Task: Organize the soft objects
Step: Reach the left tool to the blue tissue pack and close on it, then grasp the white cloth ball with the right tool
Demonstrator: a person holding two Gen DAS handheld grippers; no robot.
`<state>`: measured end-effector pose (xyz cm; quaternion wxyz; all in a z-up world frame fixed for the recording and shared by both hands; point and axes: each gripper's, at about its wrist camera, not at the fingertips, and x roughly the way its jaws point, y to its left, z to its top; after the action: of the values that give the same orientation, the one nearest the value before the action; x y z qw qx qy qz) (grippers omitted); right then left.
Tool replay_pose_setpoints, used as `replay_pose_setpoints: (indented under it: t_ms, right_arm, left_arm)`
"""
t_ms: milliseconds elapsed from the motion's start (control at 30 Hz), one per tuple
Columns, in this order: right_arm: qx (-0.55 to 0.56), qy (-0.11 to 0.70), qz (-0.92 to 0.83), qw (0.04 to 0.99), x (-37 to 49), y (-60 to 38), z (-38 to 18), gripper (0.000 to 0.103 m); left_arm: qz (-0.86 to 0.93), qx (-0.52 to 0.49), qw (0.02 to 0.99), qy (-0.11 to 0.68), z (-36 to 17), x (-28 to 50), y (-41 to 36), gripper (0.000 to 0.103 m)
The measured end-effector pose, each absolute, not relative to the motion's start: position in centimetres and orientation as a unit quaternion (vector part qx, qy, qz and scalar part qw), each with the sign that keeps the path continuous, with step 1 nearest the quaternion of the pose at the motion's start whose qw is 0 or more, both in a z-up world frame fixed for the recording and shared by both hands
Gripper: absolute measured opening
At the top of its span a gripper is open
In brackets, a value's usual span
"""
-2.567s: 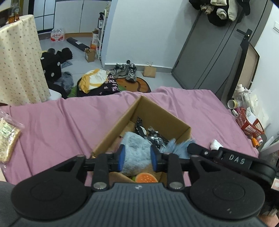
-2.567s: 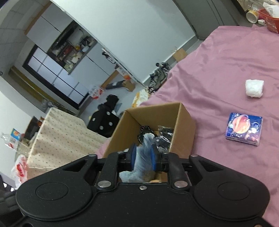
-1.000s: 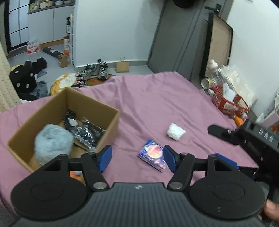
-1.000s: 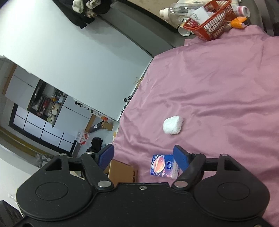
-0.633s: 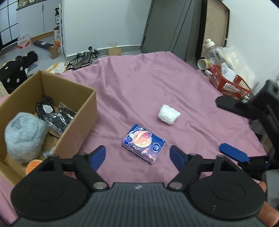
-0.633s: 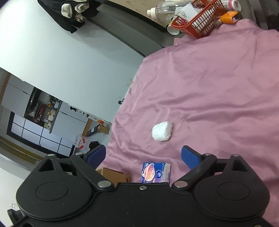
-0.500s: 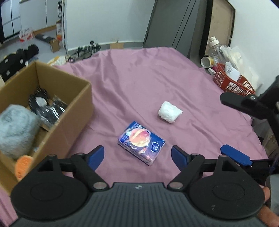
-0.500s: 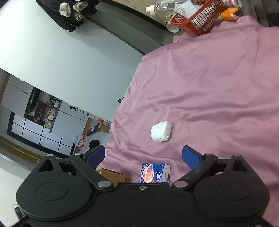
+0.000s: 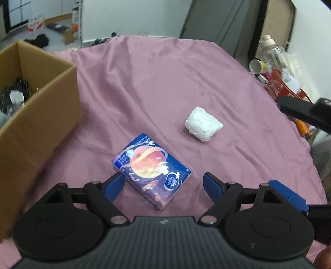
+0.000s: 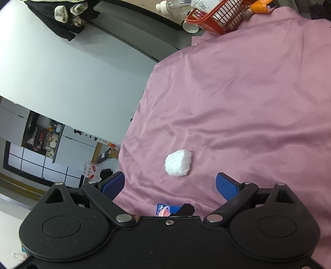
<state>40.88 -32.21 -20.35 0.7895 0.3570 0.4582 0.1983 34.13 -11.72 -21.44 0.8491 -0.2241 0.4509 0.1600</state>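
A blue tissue pack (image 9: 151, 170) with an orange planet print lies flat on the pink cloth (image 9: 157, 82). My left gripper (image 9: 164, 185) hovers open right over its near end. A white soft wad (image 9: 202, 124) lies beyond it to the right. In the right wrist view the same white wad (image 10: 179, 159) sits just ahead of my open right gripper (image 10: 170, 184), and only a corner of the tissue pack (image 10: 165, 210) shows under the gripper body. The cardboard box (image 9: 39, 99) stands at the left, holding dark items. The right gripper (image 9: 298, 153) also enters the left view's right edge.
An orange wire basket (image 10: 219, 18) with bottles and a paper cup (image 9: 257, 66) stands past the cloth's far right edge. A grey door (image 9: 219, 24) and white wall lie behind. Floor clutter (image 9: 41, 22) shows at the far left.
Both grippers left the box, where they were shut on the grey-blue plush, and opened wide. The left one has swung right and down over the tissue pack; the right one faces the white wad.
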Motion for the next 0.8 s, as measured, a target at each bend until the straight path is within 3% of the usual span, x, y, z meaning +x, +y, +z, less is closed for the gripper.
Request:
replay_pose_setpoints:
  t_ms: [233,433,533,800]
  right_arm:
    - [0.351,0.475,0.184,0.786,41.9,-31.4,-22.0,0.095]
    - [0.332,0.488,0.188,0.785,42.9,-29.5,-23.1,0.095]
    - [0.323,0.495,0.183,0.785,43.4,-28.5,-23.8,0.089]
    - [0.315,0.489,0.177,0.794,44.4,-27.0,-24.6,0.075]
  left_arm:
    - [0.200,-0.220,0.849,0.436,-22.5,35.2,-11.7,0.082]
    - [0.213,-0.203,0.851,0.436,-22.4,35.5,-10.8,0.065]
    - [0.210,-0.204,0.853,0.433,-22.3,35.8,-10.0,0.059]
    - [0.185,-0.194,0.860,0.435,-21.8,37.5,-8.7,0.058]
